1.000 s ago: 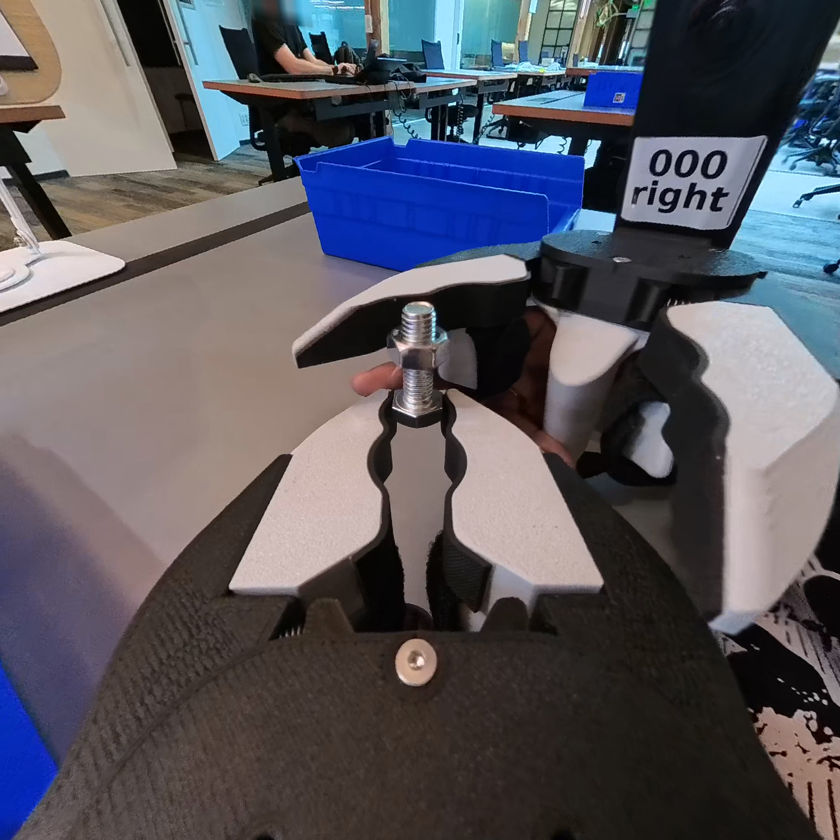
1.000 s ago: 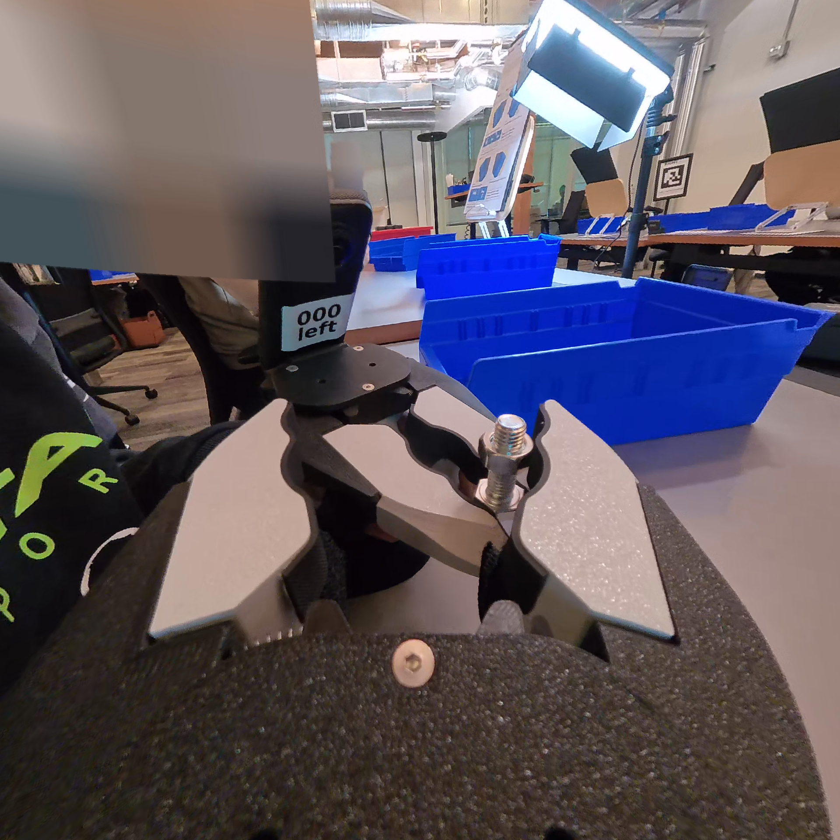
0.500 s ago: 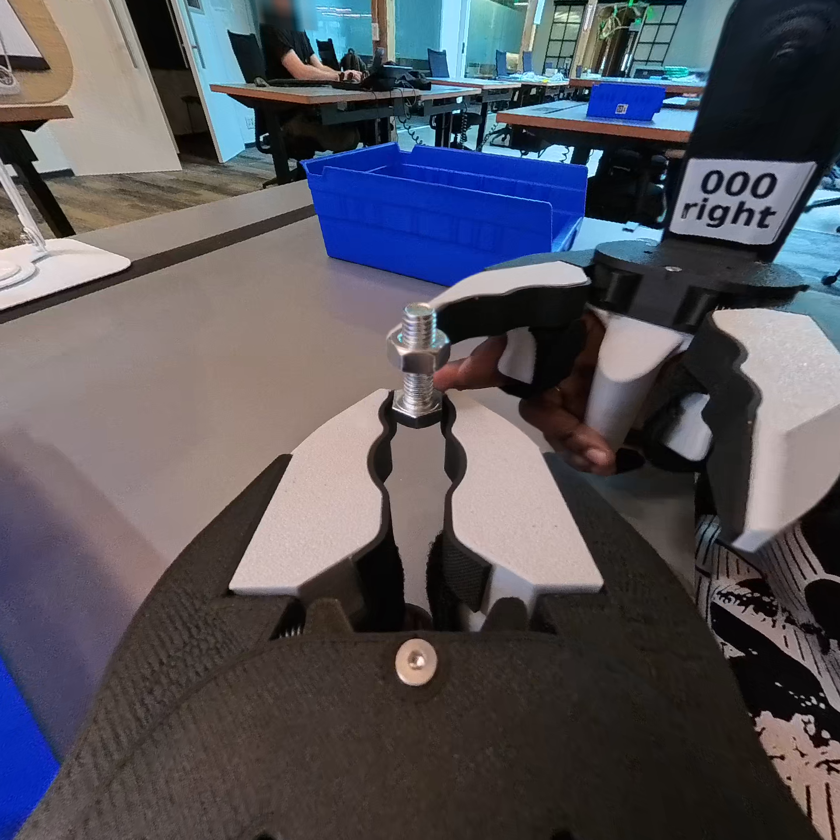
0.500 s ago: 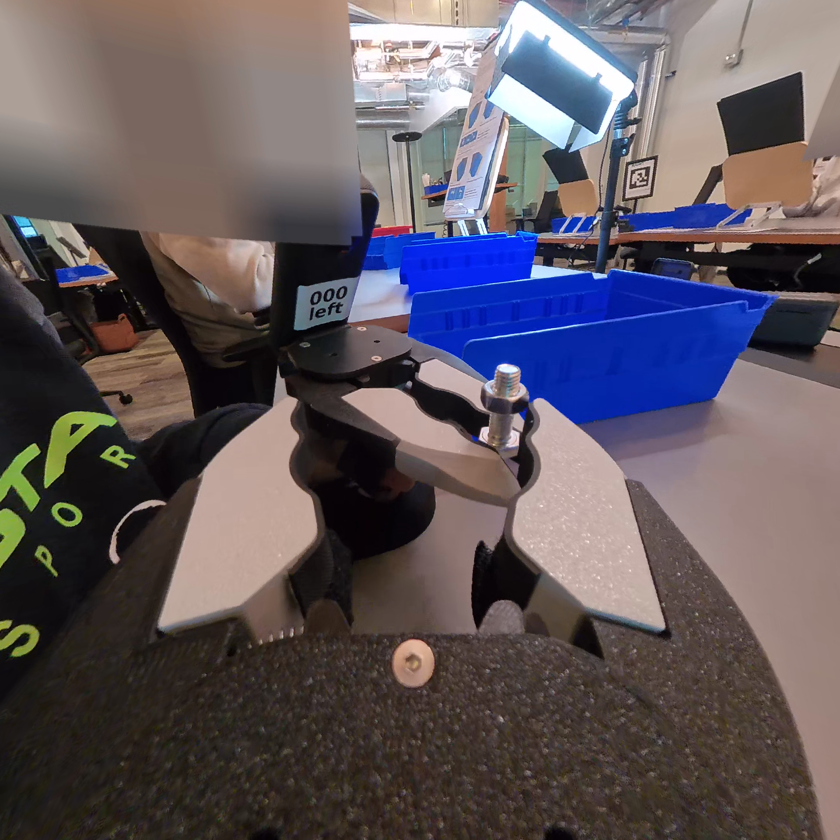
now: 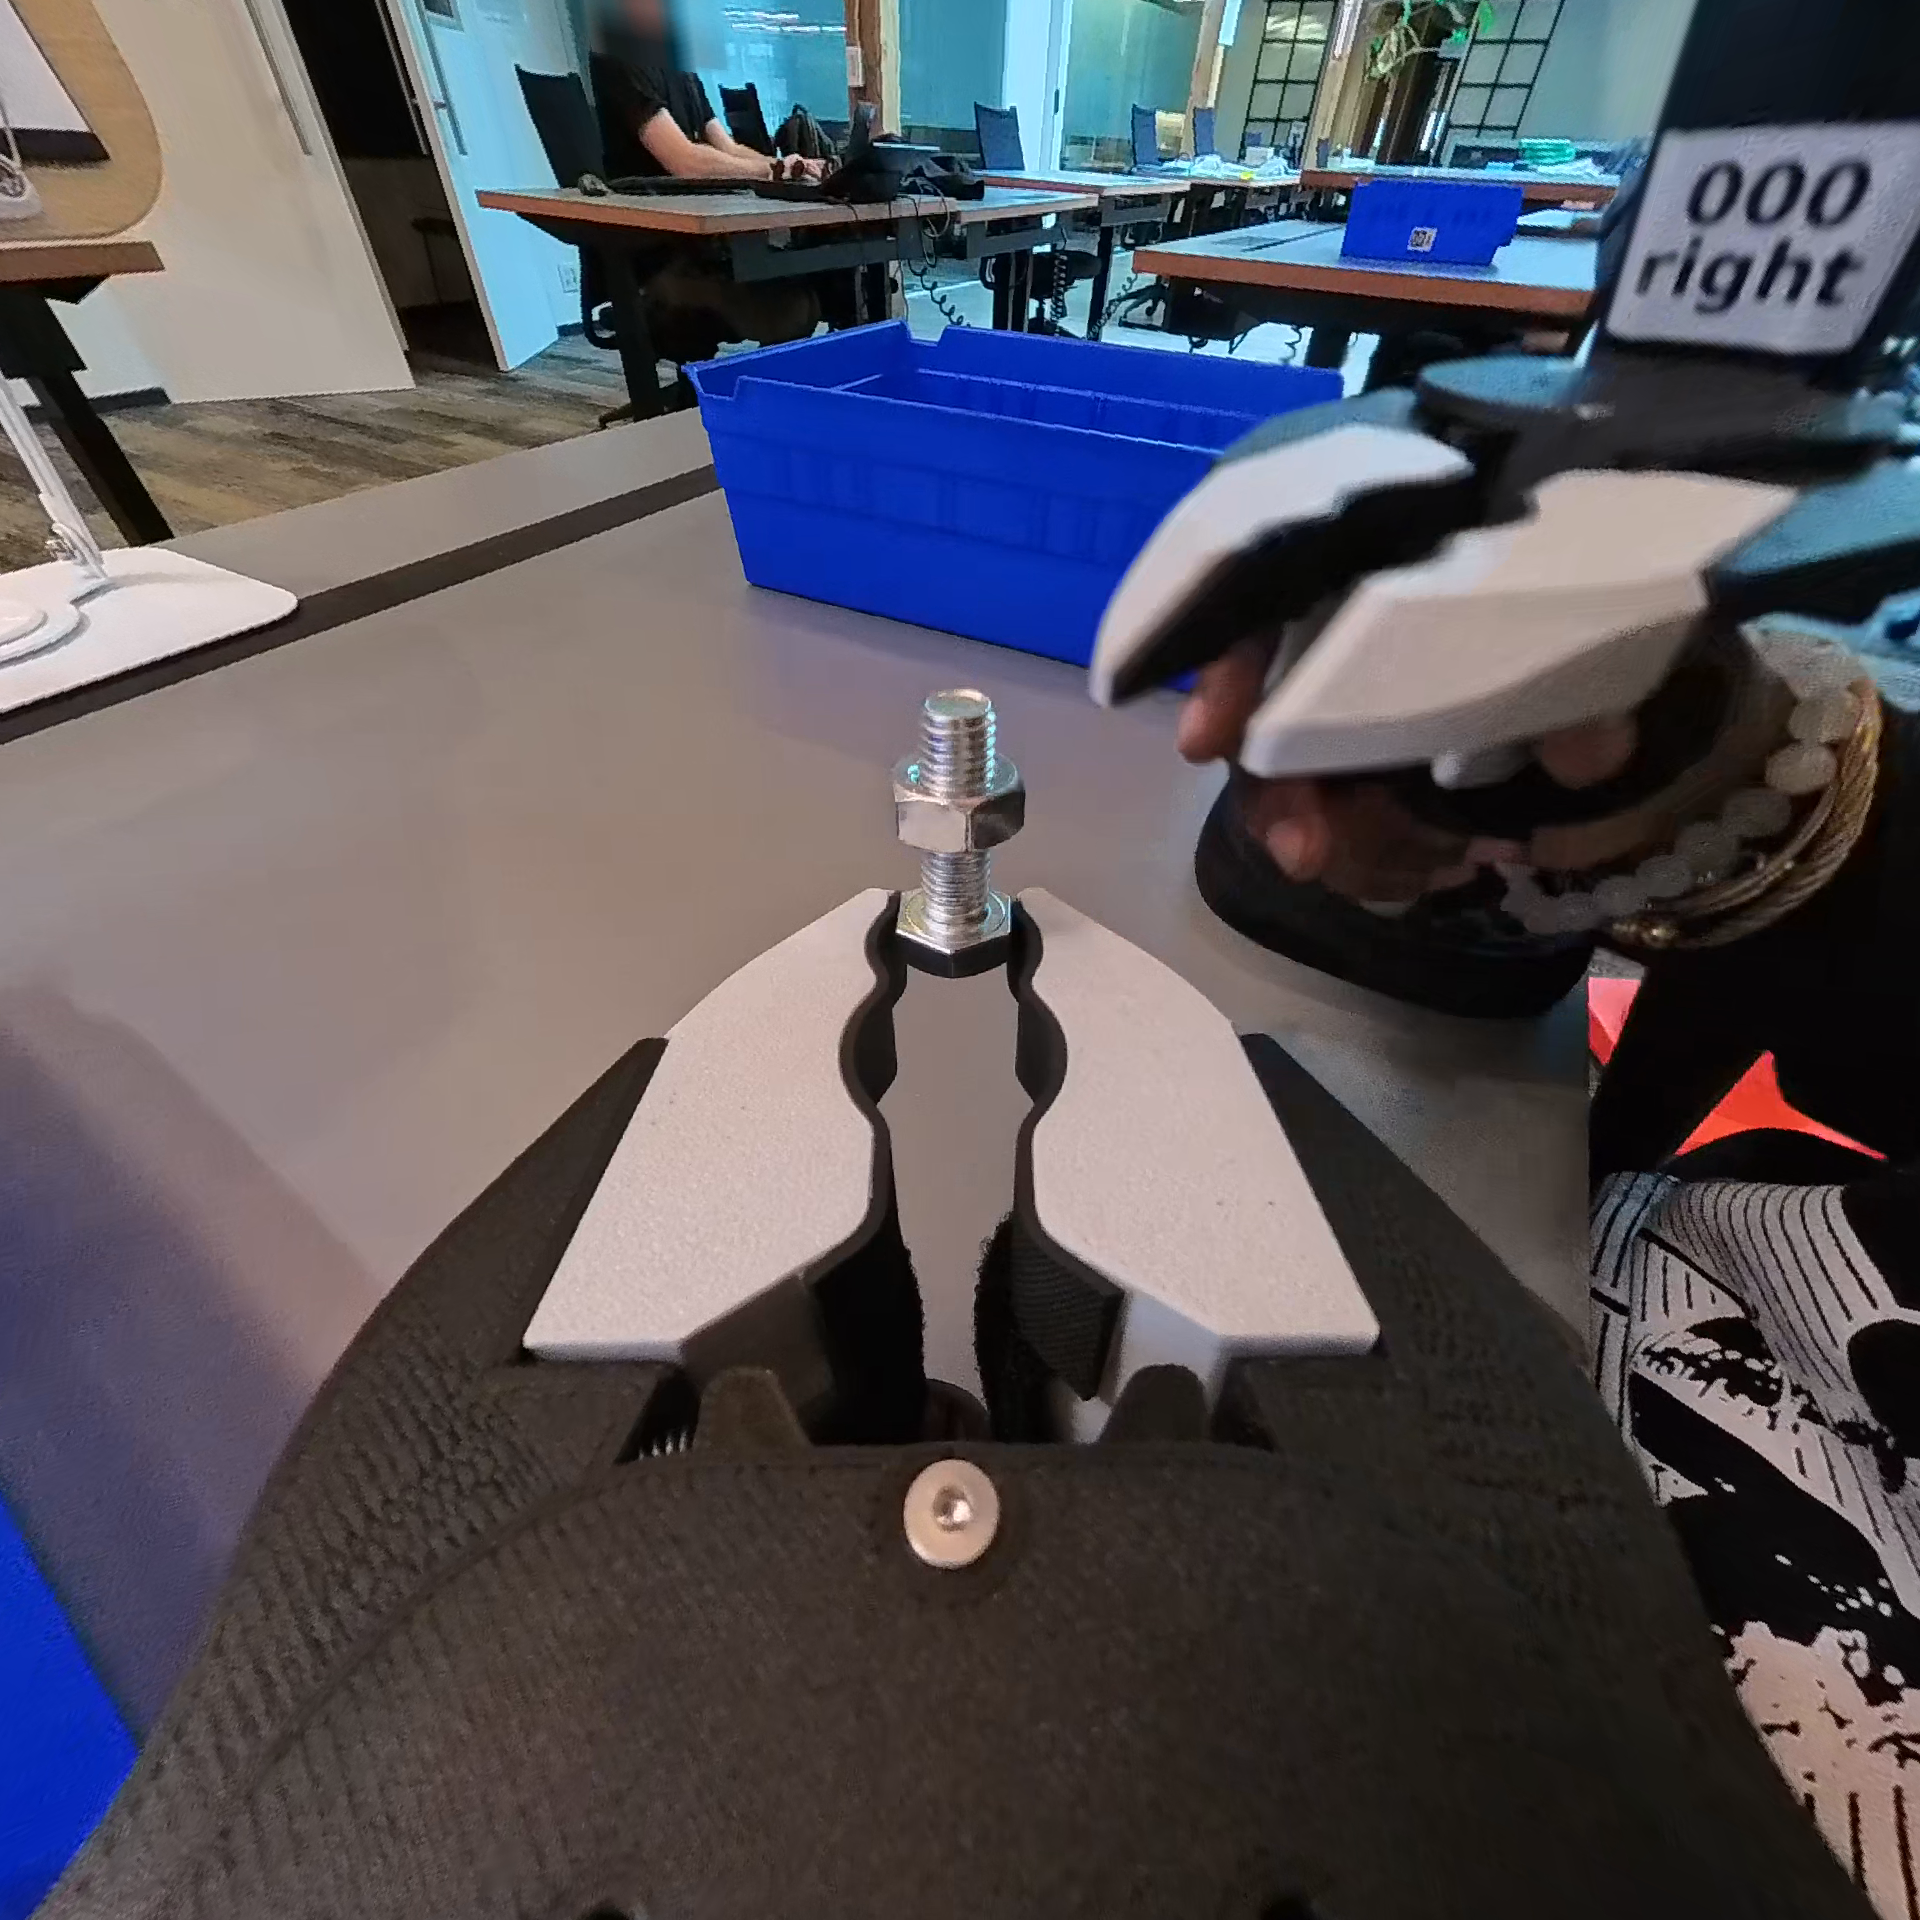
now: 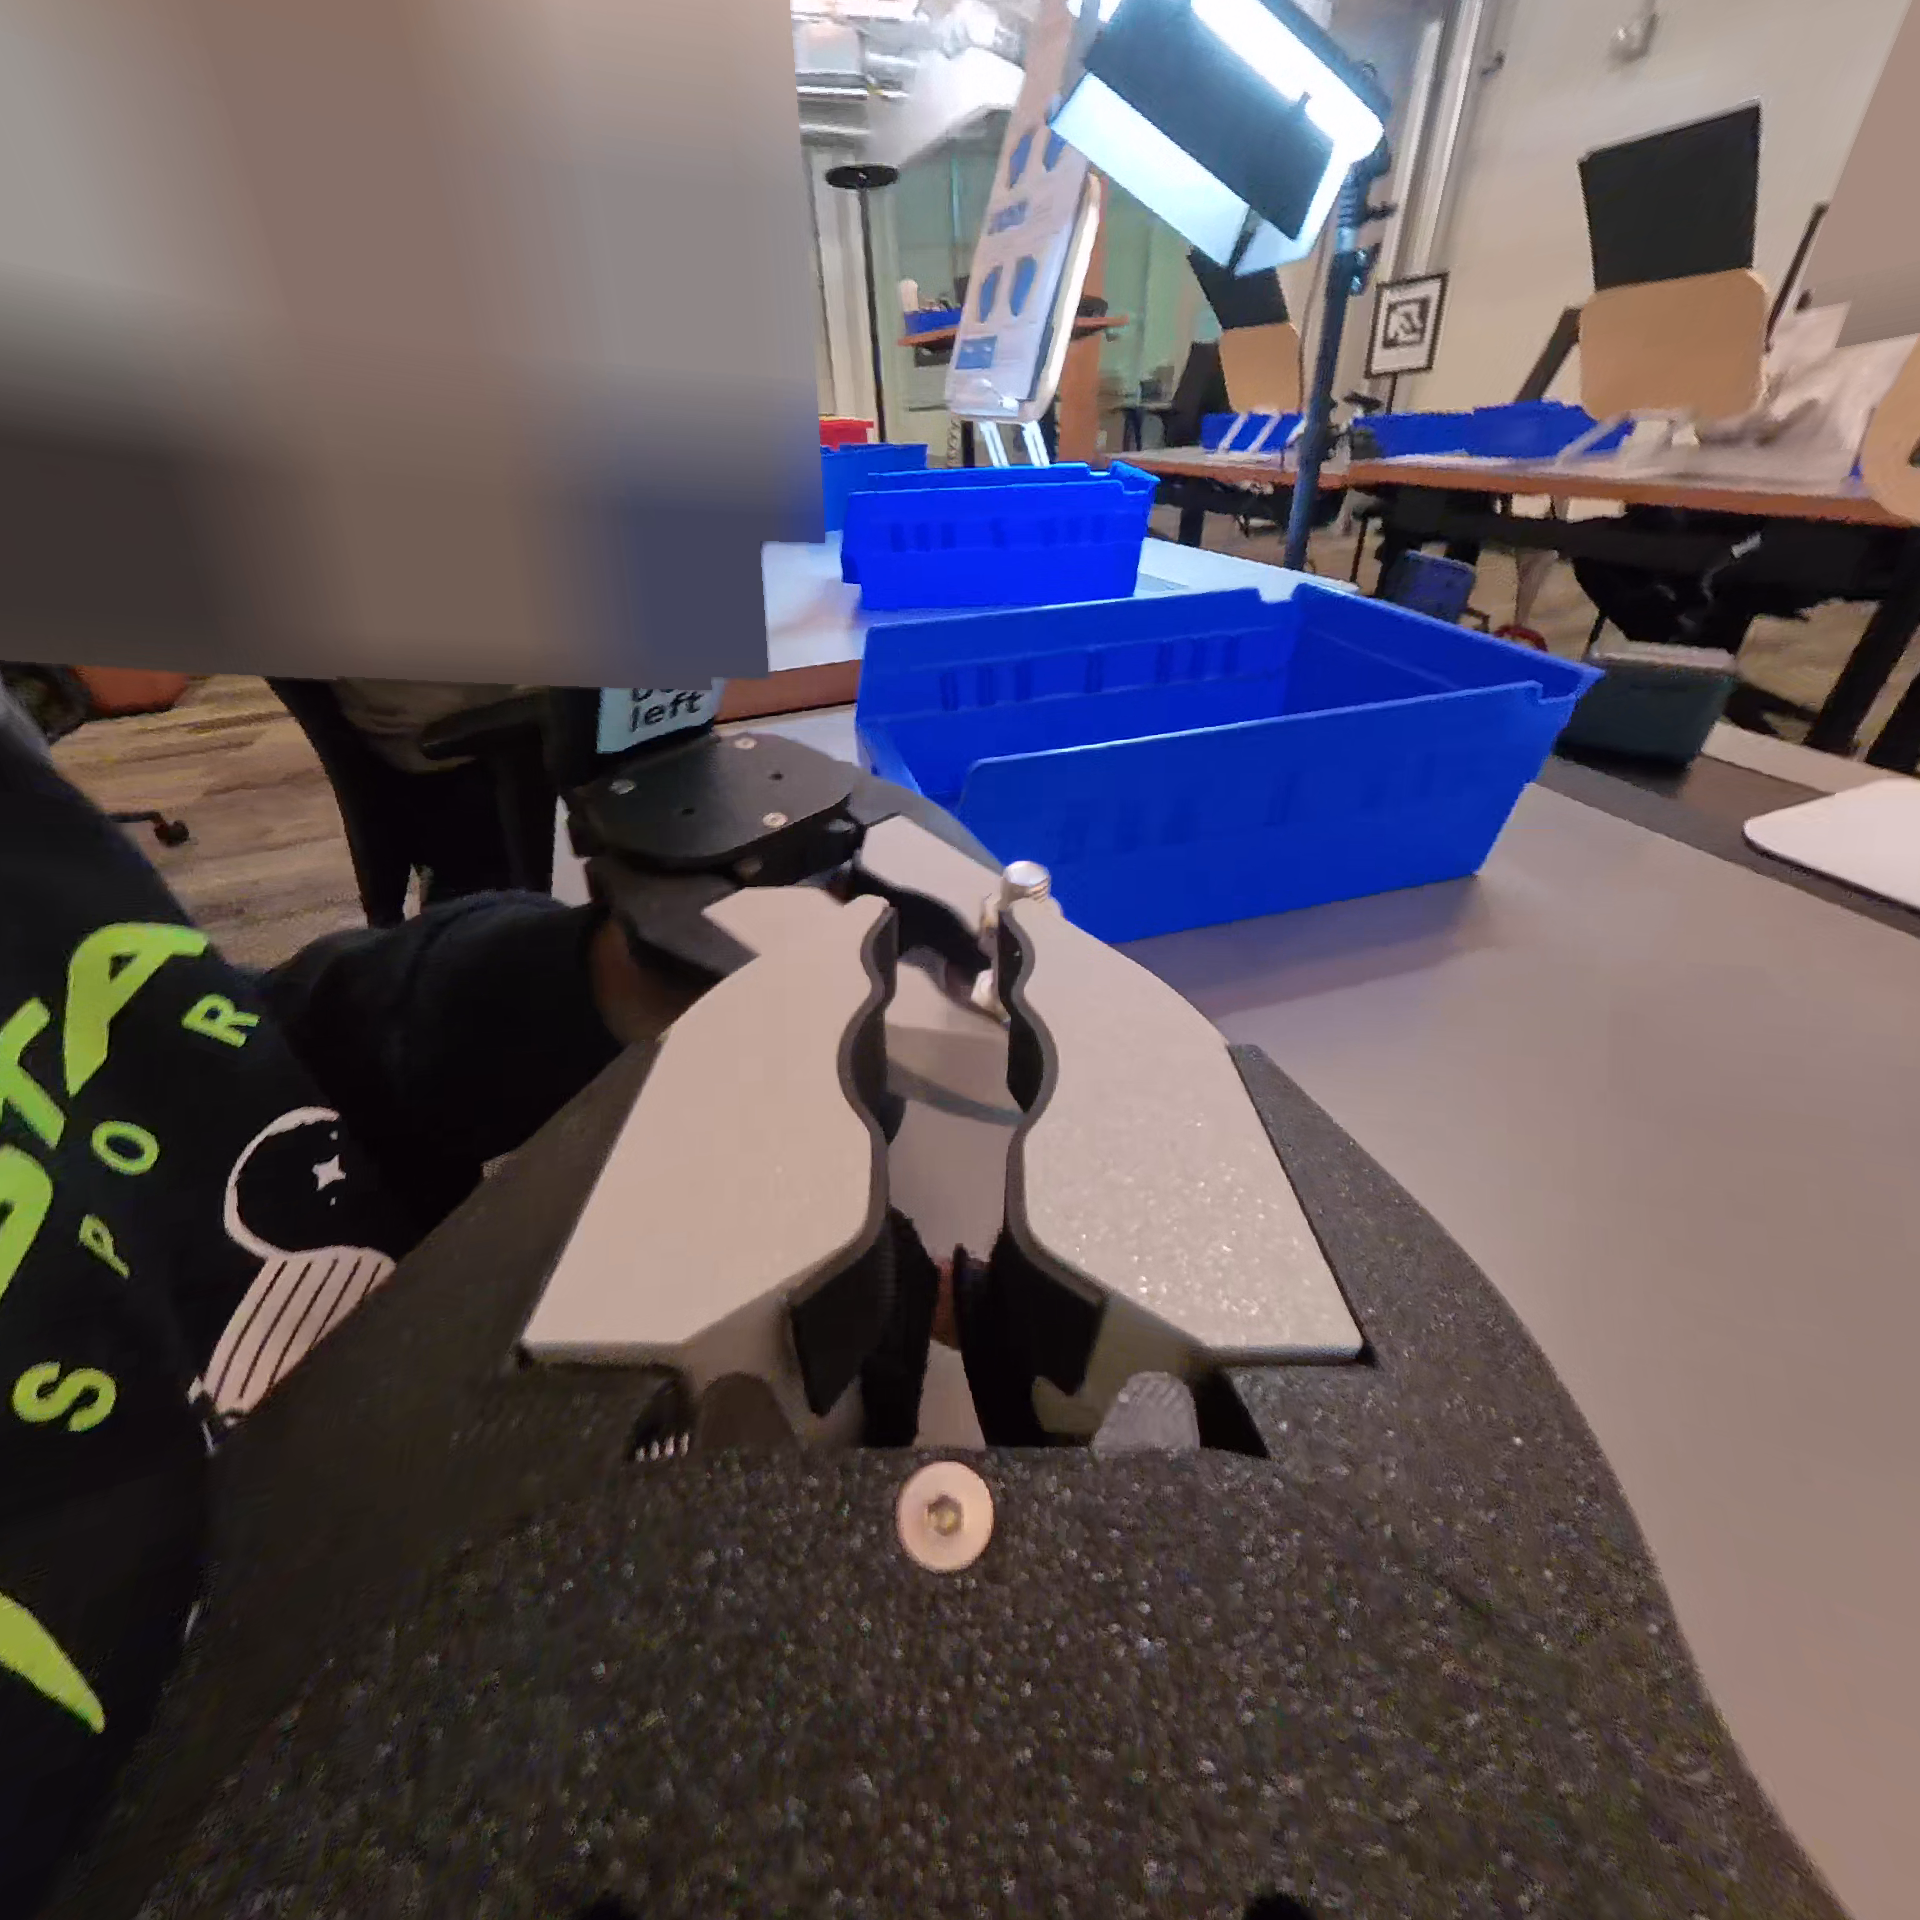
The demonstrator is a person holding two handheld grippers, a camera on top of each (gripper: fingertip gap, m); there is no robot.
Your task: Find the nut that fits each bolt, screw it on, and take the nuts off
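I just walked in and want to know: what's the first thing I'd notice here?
A shiny bolt stands upright, its head pinched in the left gripper, with a nut partway down its thread. The right gripper, nearly closed and empty, hovers beside it. A big blue bin sits behind.

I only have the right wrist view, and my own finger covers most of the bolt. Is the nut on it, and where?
Observer: Yes. In the left wrist view the nut sits partway up the bolt, with bare thread above and below it.
Operator: Is the bolt held properly?
Observer: The left gripper is shut on the bolt's hex head, and the bolt stands upright.
Operator: Is my gripper touching it?
Observer: No. The right gripper is off to the right in that view, clear of the bolt, with its jaws closed on nothing.
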